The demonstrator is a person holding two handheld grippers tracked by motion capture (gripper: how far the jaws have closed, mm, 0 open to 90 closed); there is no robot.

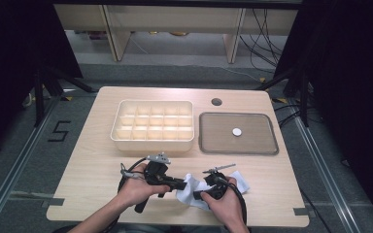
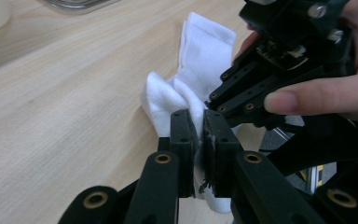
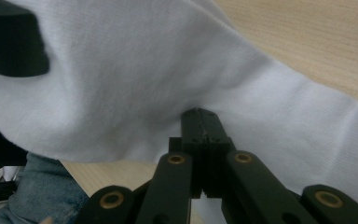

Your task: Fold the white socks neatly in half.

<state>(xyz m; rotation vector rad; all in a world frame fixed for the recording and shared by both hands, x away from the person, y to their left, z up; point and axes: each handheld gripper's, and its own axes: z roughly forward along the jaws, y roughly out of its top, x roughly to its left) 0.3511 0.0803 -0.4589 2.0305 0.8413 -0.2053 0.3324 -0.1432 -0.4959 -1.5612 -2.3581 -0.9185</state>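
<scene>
Both tongs, left (image 2: 196,122) and right (image 3: 200,121), pinch the white sock (image 2: 200,51) on the table (image 1: 92,145).

The high view looks forward and down from above the person's side, taking in the whole surface (image 1: 102,145). Each gripper view rides low, peering along its own black jaws, very close to the white sock (image 1: 190,187), which all three views share.

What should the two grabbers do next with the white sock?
Probably draw the two apart a little to stretch the white sock flat. The left gripper and the right gripper both pinch it, close together, and it hangs bunched between them near the table's front edge.
</scene>
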